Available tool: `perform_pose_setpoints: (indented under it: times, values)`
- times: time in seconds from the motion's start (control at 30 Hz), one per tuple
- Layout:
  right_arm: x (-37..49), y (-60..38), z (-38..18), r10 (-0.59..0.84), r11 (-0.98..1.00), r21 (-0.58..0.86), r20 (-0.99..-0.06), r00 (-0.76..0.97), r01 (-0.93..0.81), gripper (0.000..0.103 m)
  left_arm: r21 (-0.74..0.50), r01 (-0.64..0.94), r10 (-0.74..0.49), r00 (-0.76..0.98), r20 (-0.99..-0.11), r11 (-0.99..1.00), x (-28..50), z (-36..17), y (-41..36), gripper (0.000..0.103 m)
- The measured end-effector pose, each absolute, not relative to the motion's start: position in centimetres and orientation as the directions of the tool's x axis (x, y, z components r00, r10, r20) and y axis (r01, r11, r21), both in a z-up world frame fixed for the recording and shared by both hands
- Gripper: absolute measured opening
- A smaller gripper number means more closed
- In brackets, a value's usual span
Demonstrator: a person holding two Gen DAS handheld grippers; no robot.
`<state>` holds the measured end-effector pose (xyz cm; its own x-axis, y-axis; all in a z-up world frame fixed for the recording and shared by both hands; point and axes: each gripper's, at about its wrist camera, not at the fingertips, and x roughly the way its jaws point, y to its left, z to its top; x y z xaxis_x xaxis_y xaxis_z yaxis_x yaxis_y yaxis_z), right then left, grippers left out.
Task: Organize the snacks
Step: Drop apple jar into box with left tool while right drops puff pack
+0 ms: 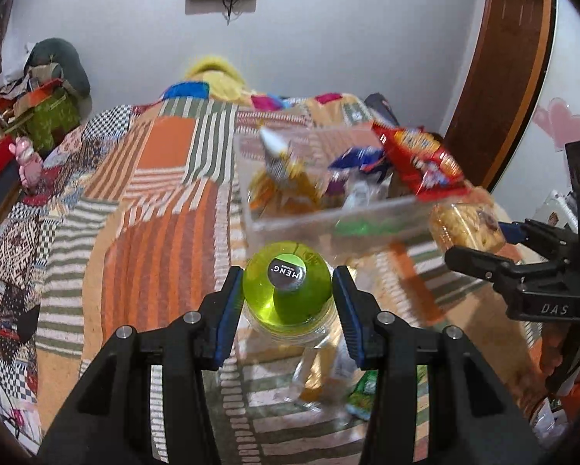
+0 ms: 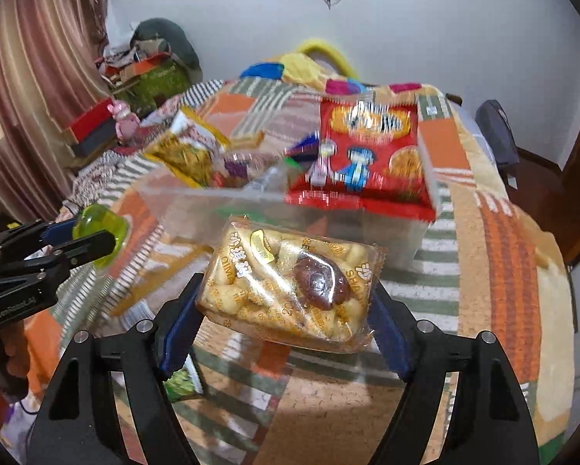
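Observation:
My left gripper [image 1: 288,290] is shut on a green jelly cup [image 1: 288,281] and holds it above the bed, just in front of a clear plastic bin [image 1: 328,219]. My right gripper [image 2: 286,310] is shut on a clear pack of yellow puffed snacks [image 2: 290,283], also held up in front of the bin [image 2: 212,203]. The bin holds several snack bags: a red one [image 2: 367,155] leaning on its right side and a yellow one [image 2: 189,147] at its left. The right gripper with its pack [image 1: 468,228] shows at the right of the left wrist view. The left gripper with the cup [image 2: 96,236] shows at the left of the right wrist view.
Everything sits on a bed with a patchwork orange, green and white cover [image 1: 162,201]. Loose snack packets [image 1: 363,391] lie on the cover below the left gripper. Boxes and a pink toy [image 1: 28,162] are piled at the far left. A wooden door frame [image 1: 514,77] stands at the right.

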<state>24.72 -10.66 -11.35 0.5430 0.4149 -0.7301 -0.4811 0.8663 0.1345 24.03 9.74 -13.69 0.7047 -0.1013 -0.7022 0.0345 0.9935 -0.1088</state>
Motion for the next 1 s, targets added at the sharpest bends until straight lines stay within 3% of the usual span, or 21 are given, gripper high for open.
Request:
perform_pose_setpoints:
  times: [0.47, 1.0]
  values:
    - [28.2, -9.9, -7.7, 0.411, 0.883, 0.116, -0.661, 0.628, -0.456, 0.076, -0.098, 0.08, -0.124, 0.781, -0.612, 0.992, 28.8, -9.1, 7.7, 0.046]
    - [33.6, -5.7, -9.2, 0.425, 0.857, 0.122, -0.717, 0.552, -0.501, 0.078, -0.125, 0.02, -0.101, 0.729, -0.678, 0.992, 36.1, -12.2, 10.0, 0.046]
